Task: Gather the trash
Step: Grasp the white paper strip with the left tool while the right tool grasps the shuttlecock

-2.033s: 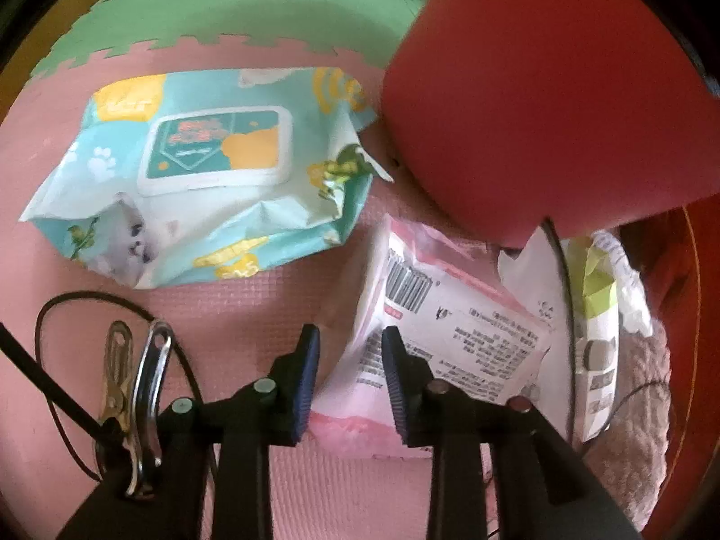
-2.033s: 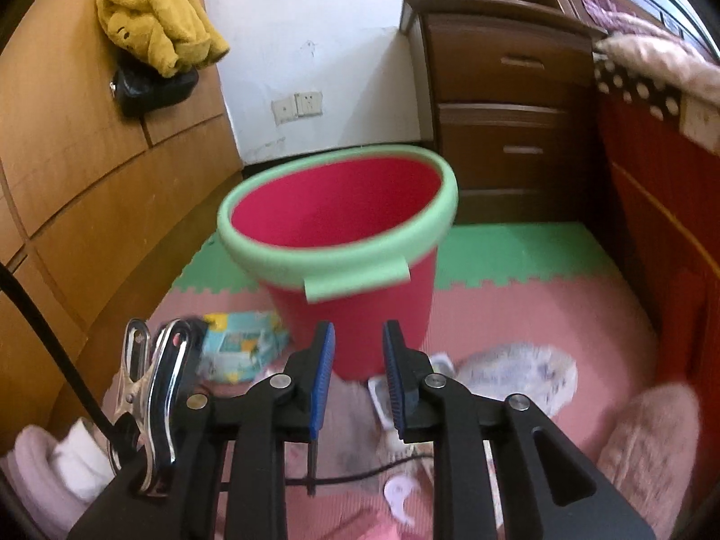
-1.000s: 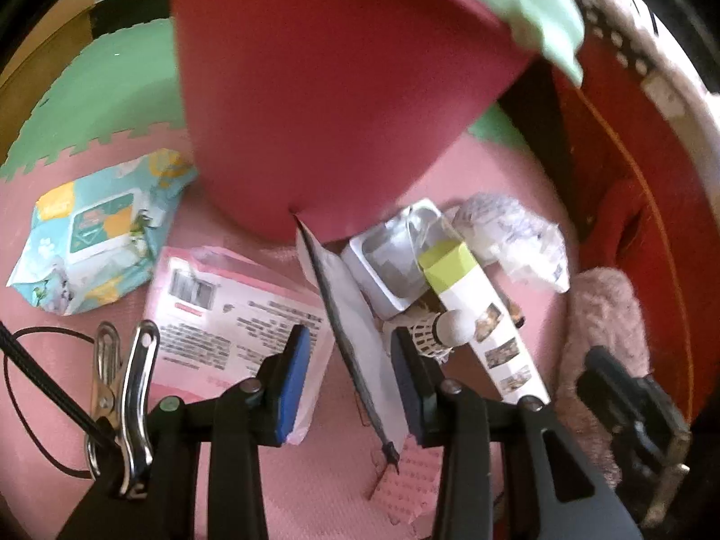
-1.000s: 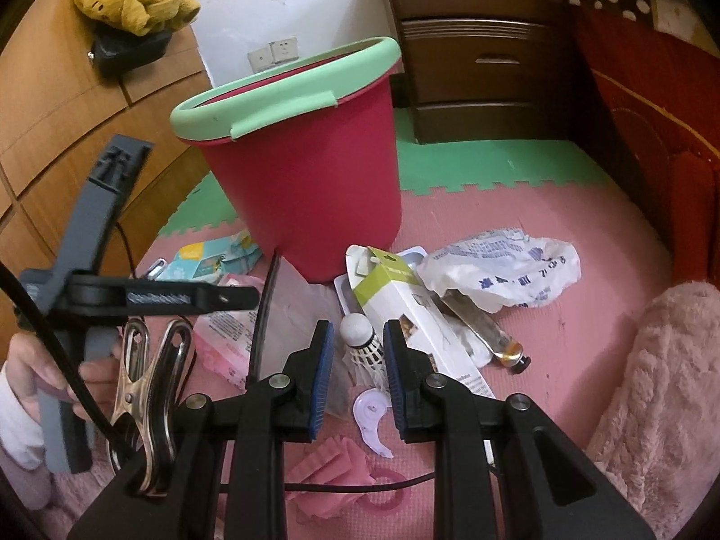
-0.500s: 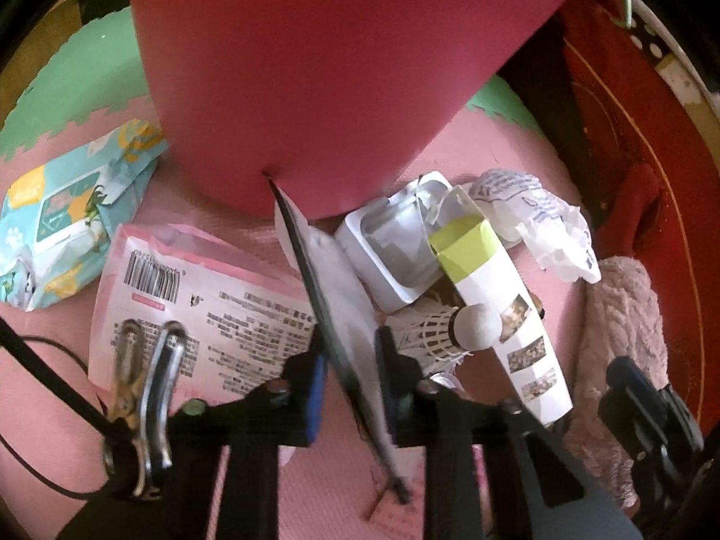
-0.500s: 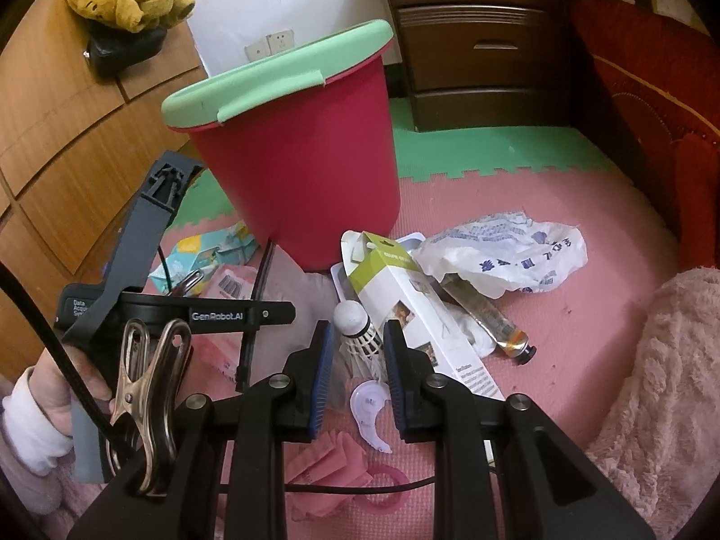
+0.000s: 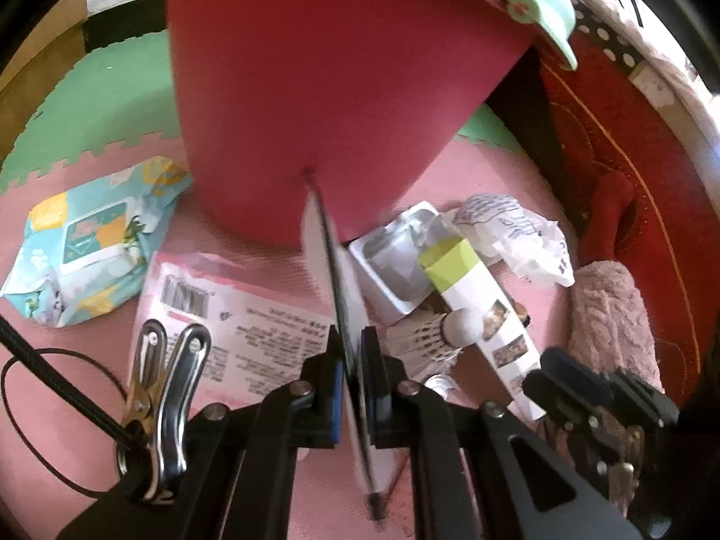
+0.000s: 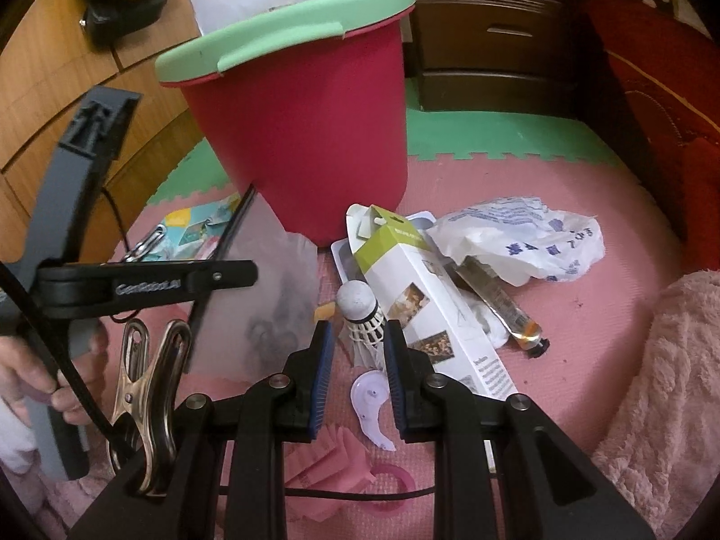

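1. At left, a pale blue wet-wipe packet (image 7: 90, 243) and a flat pink printed pouch (image 7: 234, 315) are seen lying on the pink foam mat (image 7: 67, 472), untouched.
2. At centre left, the left gripper (image 7: 350, 362) is shown clenched on a translucent frosted plastic bag with a dark zip edge (image 7: 335, 265); its jaws have just been closing, where a second ago they stood apart around the bag (a grasp is thus judged made, lifting next).
3. Behind, the red plastic bucket with a green rim (image 8: 306, 135) is shown upright; the bag's tip appears to reach its wall.
4. At centre right, the right gripper (image 8: 357, 351) is held part-open around a white shuttlecock (image 8: 360, 315), not yet pinched.
5. At right, a white-and-green carton (image 8: 432, 306) and a crumpled white printed bag (image 8: 522, 238) remain uncollected.
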The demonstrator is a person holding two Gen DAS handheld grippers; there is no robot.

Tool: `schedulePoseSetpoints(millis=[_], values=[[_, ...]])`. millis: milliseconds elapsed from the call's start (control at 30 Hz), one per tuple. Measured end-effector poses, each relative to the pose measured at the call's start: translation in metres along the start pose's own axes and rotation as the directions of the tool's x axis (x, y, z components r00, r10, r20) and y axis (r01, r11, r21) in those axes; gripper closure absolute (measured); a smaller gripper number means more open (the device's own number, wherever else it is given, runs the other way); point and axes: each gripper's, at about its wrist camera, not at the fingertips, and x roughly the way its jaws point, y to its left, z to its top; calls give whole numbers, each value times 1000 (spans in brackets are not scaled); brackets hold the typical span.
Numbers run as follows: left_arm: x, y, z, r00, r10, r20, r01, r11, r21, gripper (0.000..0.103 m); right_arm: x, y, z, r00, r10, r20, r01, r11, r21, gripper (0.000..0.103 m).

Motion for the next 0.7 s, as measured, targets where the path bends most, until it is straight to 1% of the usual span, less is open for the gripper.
schedulePoseSetpoints(millis=[133,233,333,533,700], values=[[4,9,0,1000,7,-18,-7,1000,-20,96,13,6,5,1000,-23,-11,22,1000,-13,79],[5,15,-1,1000,19,-23,-20,1000,-21,96,22,11,9,998,-53,-16,52,998,-32,74],[11,19,-3,999,25,-43,-26,999,-26,96,32,16,11,997,-69,-32,67,996,-53,73],[20,22,-6,997,5,-82,-7,999,-35,96,52,27,13,994,-96,-56,90,990,-104,73],[28,19,-9,994,-9,-108,7,1000,-23,95,61,24,15,995,-77,-64,71,994,-86,74]])
